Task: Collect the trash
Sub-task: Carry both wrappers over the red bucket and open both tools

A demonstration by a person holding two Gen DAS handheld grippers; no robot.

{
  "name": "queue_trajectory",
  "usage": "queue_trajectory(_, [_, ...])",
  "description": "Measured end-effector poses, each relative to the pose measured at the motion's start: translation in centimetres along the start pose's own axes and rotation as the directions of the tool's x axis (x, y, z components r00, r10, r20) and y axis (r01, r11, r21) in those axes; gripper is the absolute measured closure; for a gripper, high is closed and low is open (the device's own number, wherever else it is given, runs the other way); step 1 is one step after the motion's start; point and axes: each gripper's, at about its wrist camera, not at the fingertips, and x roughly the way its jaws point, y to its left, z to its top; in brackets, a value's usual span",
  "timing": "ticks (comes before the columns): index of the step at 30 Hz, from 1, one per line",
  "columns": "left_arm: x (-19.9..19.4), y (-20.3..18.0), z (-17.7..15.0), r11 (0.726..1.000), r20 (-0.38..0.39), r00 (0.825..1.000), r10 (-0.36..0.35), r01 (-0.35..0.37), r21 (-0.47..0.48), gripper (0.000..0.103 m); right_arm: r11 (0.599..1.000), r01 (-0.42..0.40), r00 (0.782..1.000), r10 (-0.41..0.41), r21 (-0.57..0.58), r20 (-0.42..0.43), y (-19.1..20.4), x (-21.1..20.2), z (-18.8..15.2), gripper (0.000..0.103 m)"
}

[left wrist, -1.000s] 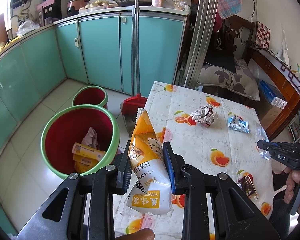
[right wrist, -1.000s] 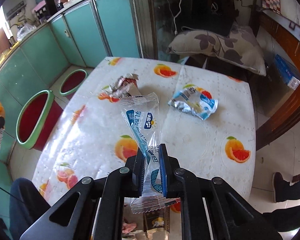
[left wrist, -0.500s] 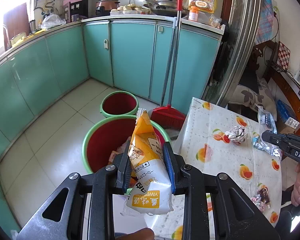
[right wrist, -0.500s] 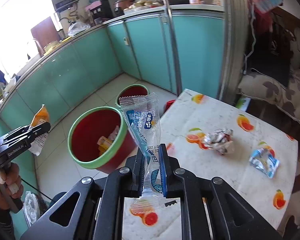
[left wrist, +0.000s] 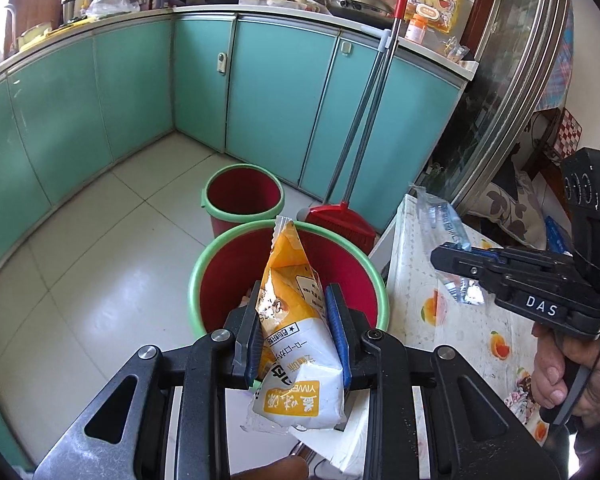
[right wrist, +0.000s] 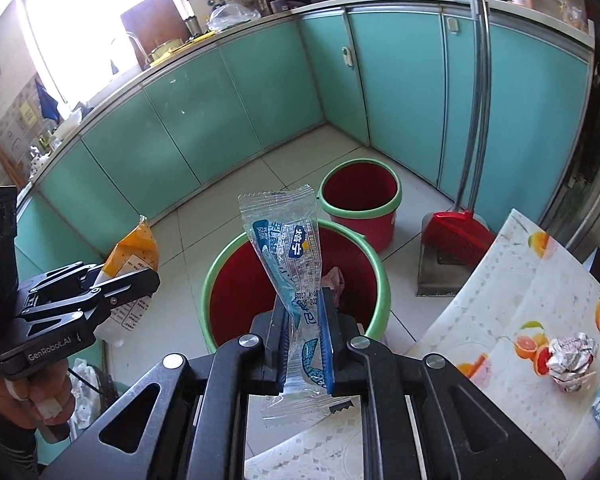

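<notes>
My left gripper is shut on an orange and white snack bag, held just before the near rim of a large red bin with a green rim. My right gripper is shut on a clear wrapper with blue print, held over the near edge of the same bin, which holds some trash. Each gripper shows in the other's view: the right one with its wrapper, the left one with its bag.
A smaller red bin stands behind the large one. A red broom and dustpan lean on the teal cabinets. The table with a fruit-print cloth carries a crumpled foil wrapper and more wrappers at right.
Both grippers have swung left from the table toward the large bin, each still holding its wrapper. The bin is now nearer and right in front of them.
</notes>
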Motion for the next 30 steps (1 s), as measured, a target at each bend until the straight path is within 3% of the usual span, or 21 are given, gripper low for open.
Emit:
queue_trajectory(9, [3.1, 2.3, 0.3, 0.997, -0.046, 0.997, -0.063, 0.060, -0.053, 0.076, 1.000, -0.026, 0.998, 0.026, 0.009, -0.065, -0.7, 6.6, 0.6, 0.092])
queue_trajectory(15, [4.9, 3.0, 0.1, 0.997, -0.077, 0.995, -0.058, 0.055, -0.045, 0.075, 0.999, -0.032, 0.995, 0.034, 0.020, -0.090, -1.4, 9.2, 1.0, 0.092])
queue_trajectory(21, [6.0, 3.7, 0.0, 0.997, -0.092, 0.994, -0.056, 0.050, -0.065, 0.066, 0.999, -0.038, 0.993, 0.040, 0.015, -0.112, -1.7, 11.1, 0.9, 0.092])
queue_trajectory(24, [6.4, 3.7, 0.2, 0.995, -0.098, 0.993, -0.064, 0.057, -0.077, 0.053, 0.999, -0.038, 0.993, 0.039, 0.012, -0.113, -1.6, 11.4, 0.6, 0.091])
queue_trajectory(27, [6.7, 4.0, 0.5, 0.993, -0.098, 0.992, -0.079, 0.070, -0.098, 0.052, 0.999, -0.033, 0.992, 0.034, 0.010, -0.118, -1.5, 11.5, 0.4, 0.087])
queue_trajectory(30, [6.9, 4.4, 0.6, 0.991, -0.094, 0.992, -0.078, 0.067, -0.115, 0.050, 0.999, -0.041, 0.992, 0.042, 0.011, -0.119, -1.6, 11.4, 0.2, 0.074])
